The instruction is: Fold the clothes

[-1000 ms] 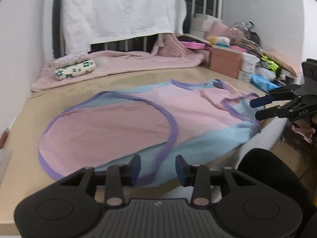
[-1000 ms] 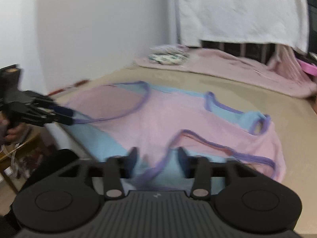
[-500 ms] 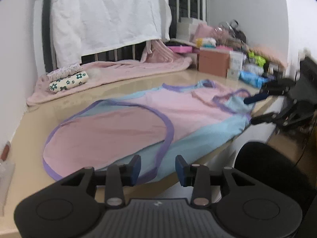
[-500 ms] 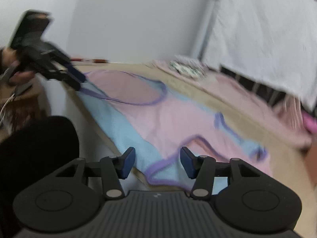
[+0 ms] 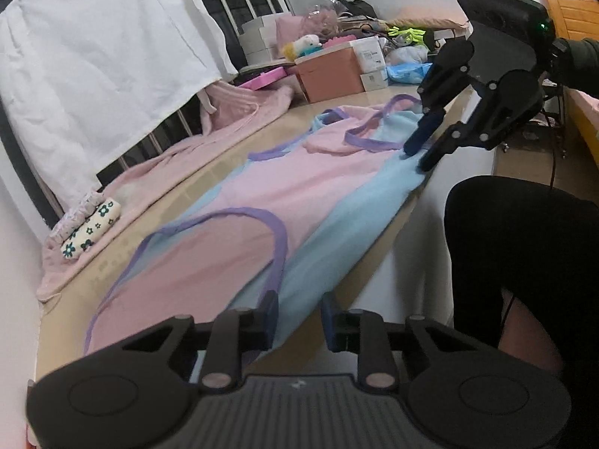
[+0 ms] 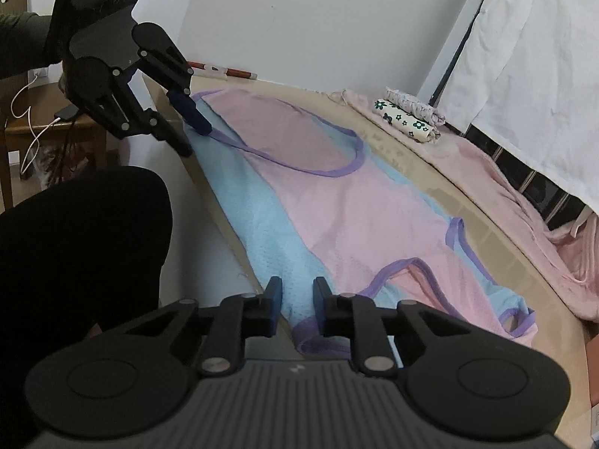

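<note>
Garment: pink and pale blue top with purple edging, spread flat along the near edge of a beige table, its blue side reaching the table rim.

Left gripper: fingers parted, set over the garment's hem corner; blue cloth shows between them, but whether they touch it cannot be told. In the right wrist view the same gripper shows from the side, one blue finger above the purple edging, the other below the table rim, with a gap between.

Right gripper: fingers parted, astride the blue cloth near the purple-edged shoulder end; nothing clamped. In the left wrist view it sits at the far end of the garment, upper finger on the cloth, lower one off the table edge.

Surroundings:
- Pink blanket along the back of the table, behind the garment.
- Folded floral cloth on the blanket's end, well apart from the garment.
- White sheet hung over rails behind.
- Person's dark-clad leg against the table's front, between the two grippers.

Left wrist view only: orange-pink box and a clutter of boxes and bags beyond the table's end.

Right wrist view only: wooden chair with white cable, red-and-white stick by the wall.
</note>
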Tool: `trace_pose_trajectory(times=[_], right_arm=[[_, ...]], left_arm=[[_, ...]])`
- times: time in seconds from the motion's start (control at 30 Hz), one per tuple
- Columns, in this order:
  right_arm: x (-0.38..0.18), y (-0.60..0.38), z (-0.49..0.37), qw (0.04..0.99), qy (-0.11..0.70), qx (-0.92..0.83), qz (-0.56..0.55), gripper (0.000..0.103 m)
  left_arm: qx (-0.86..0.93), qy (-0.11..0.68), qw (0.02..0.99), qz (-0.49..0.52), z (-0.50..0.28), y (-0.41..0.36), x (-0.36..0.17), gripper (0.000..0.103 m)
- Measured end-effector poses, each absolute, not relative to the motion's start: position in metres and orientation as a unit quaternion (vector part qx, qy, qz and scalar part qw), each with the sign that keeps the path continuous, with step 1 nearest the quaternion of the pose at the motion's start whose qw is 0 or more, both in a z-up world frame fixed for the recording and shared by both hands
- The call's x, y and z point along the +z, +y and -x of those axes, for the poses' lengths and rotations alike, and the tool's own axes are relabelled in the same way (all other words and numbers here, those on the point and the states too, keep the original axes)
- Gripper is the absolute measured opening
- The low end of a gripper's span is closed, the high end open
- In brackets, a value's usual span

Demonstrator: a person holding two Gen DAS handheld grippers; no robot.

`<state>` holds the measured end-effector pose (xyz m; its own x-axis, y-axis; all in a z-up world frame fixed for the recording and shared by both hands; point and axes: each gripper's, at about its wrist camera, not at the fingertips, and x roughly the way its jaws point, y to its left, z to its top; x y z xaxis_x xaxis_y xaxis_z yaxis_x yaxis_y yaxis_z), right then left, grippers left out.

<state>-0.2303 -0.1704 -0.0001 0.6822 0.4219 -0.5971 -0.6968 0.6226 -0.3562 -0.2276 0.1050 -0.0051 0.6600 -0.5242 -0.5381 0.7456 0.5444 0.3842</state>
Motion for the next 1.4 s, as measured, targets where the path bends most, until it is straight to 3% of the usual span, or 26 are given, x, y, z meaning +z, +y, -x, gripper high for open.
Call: trace_pose_trajectory(times=[0.23, 0.4, 0.8, 0.87, 0.9, 0.93, 0.97, 1.0, 1.13, 1.17, 1.2, 1.23, 1.3, 1.4], right_arm=[[-0.003, -0.169, 0.228, 0.856, 0.233, 0.333, 0.319, 0.016], [0.003, -0.174, 0.220, 0.853, 0.250, 0.342, 0.304, 0.003], [0.038, -0.192, 0.196, 0.861, 0.245, 0.370, 0.249, 0.003], [0.036, -0.191, 0.198, 0.854, 0.249, 0.380, 0.253, 0.009], [0.032, -0.189, 0.201, 0.851, 0.249, 0.383, 0.259, 0.020], [0.027, -0.186, 0.204, 0.848, 0.245, 0.382, 0.275, 0.050], [0.021, -0.182, 0.208, 0.845, 0.240, 0.380, 0.291, 0.067], [0.016, -0.179, 0.211, 0.841, 0.236, 0.378, 0.307, 0.068], [-0.005, -0.167, 0.225, 0.825, 0.217, 0.370, 0.369, 0.063], [-0.011, -0.164, 0.228, 0.820, 0.213, 0.367, 0.384, 0.046], [-0.016, -0.161, 0.231, 0.815, 0.208, 0.365, 0.400, 0.040], [-0.018, -0.159, 0.233, 0.812, 0.206, 0.364, 0.407, 0.024], [-0.010, -0.162, 0.230, 0.813, 0.217, 0.369, 0.394, 0.012], [0.006, -0.168, 0.220, 0.809, 0.234, 0.381, 0.382, 0.006]], left_arm=[[-0.368, 0.173, 0.843, -0.352, 0.229, 0.110, -0.006, 0.020], [-0.378, 0.197, 0.832, -0.354, 0.226, 0.111, 0.005, 0.003], [-0.387, 0.242, 0.841, -0.291, 0.200, 0.123, 0.032, 0.000], [-0.388, 0.246, 0.842, -0.281, 0.196, 0.124, 0.036, 0.000], [-0.388, 0.248, 0.843, -0.279, 0.195, 0.124, 0.036, 0.000], [-0.388, 0.250, 0.842, -0.279, 0.194, 0.124, 0.036, 0.000], [-0.387, 0.252, 0.841, -0.282, 0.193, 0.123, 0.035, 0.000], [-0.386, 0.253, 0.840, -0.286, 0.193, 0.122, 0.035, 0.000], [-0.386, 0.258, 0.836, -0.292, 0.192, 0.121, 0.033, 0.000], [-0.385, 0.256, 0.837, -0.293, 0.193, 0.121, 0.034, 0.000], [-0.384, 0.254, 0.838, -0.294, 0.194, 0.121, 0.034, 0.000], [-0.383, 0.256, 0.838, -0.292, 0.194, 0.121, 0.035, 0.000], [-0.380, 0.260, 0.839, -0.289, 0.193, 0.122, 0.036, 0.000], [-0.381, 0.266, 0.836, -0.291, 0.190, 0.124, 0.037, 0.000]])
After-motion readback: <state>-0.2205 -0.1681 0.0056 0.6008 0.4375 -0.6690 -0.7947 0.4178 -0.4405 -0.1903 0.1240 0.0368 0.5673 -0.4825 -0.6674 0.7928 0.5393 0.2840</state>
